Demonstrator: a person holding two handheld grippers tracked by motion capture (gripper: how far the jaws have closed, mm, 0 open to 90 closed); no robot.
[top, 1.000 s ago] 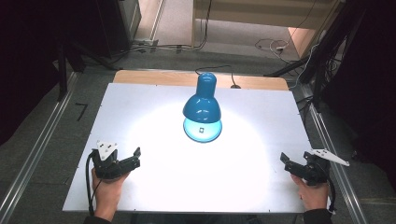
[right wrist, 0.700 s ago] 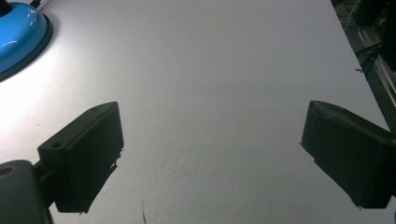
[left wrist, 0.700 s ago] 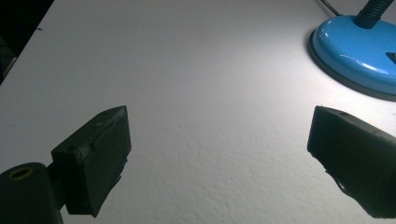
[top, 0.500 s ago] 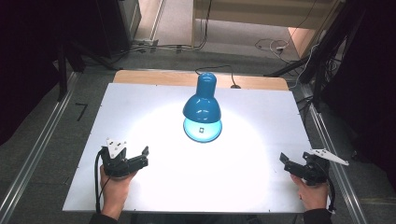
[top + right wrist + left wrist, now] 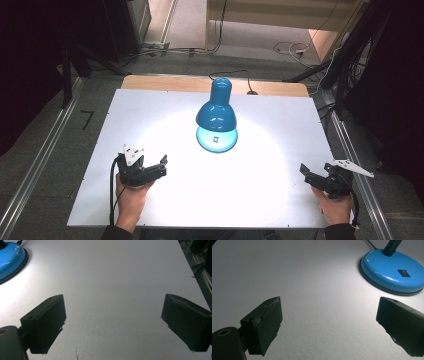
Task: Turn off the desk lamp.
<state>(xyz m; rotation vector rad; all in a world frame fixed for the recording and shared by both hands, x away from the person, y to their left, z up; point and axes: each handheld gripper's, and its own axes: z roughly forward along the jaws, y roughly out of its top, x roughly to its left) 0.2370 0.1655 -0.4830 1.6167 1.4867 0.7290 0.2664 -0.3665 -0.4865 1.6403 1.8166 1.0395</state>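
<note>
White and flat, the matte surface [image 5: 165, 125] is carrying a glossy blue metal desk lamp [image 5: 216, 107] at its far middle, shining down. The left gripper [image 5: 161, 165] is hovering released near the lamp's round base [image 5: 392, 271]; the right gripper [image 5: 304, 171] is waiting released, well apart.

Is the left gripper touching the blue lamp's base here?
Apart. In the left gripper view, bare table lies between the open left gripper and the lamp base; the high view shows the same gap.
</note>
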